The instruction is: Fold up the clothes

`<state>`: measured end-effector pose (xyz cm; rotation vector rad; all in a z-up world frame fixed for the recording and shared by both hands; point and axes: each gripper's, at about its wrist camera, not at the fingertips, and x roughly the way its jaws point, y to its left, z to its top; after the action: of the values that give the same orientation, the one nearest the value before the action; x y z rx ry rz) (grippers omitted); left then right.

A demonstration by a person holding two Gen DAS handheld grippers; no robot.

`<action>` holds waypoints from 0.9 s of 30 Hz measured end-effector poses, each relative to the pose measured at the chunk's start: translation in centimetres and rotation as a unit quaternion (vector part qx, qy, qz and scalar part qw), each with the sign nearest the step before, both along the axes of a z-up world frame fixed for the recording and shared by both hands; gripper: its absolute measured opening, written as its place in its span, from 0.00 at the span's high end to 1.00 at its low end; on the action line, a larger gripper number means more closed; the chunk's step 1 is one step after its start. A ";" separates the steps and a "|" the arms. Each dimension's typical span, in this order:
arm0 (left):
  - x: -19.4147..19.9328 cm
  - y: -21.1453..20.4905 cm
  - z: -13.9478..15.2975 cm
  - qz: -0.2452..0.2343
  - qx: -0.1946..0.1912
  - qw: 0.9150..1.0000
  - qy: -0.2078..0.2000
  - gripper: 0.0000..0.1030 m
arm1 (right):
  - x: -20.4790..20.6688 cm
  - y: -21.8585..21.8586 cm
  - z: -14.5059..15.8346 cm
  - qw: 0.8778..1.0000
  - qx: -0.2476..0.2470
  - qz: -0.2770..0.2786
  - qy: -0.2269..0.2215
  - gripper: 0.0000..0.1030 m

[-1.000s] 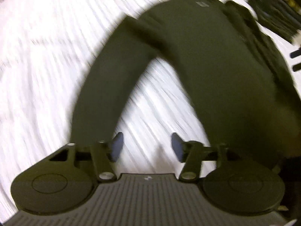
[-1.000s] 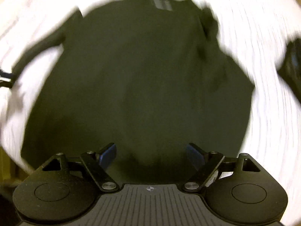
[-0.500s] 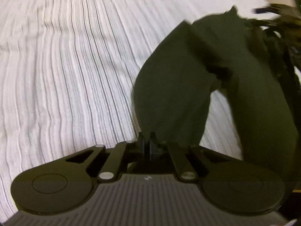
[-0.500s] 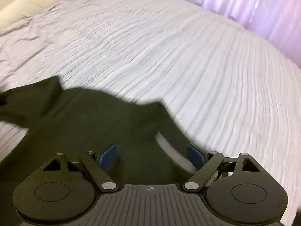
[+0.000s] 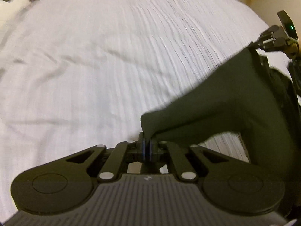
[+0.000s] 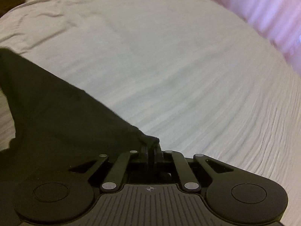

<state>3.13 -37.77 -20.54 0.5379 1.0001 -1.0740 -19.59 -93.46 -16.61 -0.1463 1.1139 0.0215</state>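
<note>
The left claw [image 5: 146,146] was clamped tight on a corner of the dark green shirt [image 5: 235,101], its blue-edged pads pressed together with a nub of cloth bunched above them. From there the shirt stretched up and to the right, lifted off the white ribbed bedspread [image 5: 105,60], toward the right claw [image 5: 253,45] at the far edge of the view. In the right wrist view, that right claw [image 6: 150,153] was likewise pinched closed on a shirt [image 6: 56,116] corner, the fabric spreading away to the left above the bedspread [image 6: 178,66]. Pink curtains [image 6: 267,9] hung beyond the bed.
</note>
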 end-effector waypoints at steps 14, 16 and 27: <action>7.5 1.3 -0.8 0.095 0.047 0.993 -0.057 0.90 | 12.9 1.9 -0.3 0.992 -0.082 -0.052 -0.075 0.90; 7.5 1.6 -1.8 0.103 0.064 0.991 -0.056 0.83 | 12.6 2.1 -0.5 0.991 -0.083 -0.074 -0.072 0.54; 6.4 10.8 0.3 0.135 0.049 0.989 -0.031 0.47 | 1.0 8.4 1.2 0.985 0.061 -0.144 -0.072 0.37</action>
<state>9.52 -27.02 -20.22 0.4968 1.0422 -0.7659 -18.56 -85.03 -15.38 0.1225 0.9772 -0.1766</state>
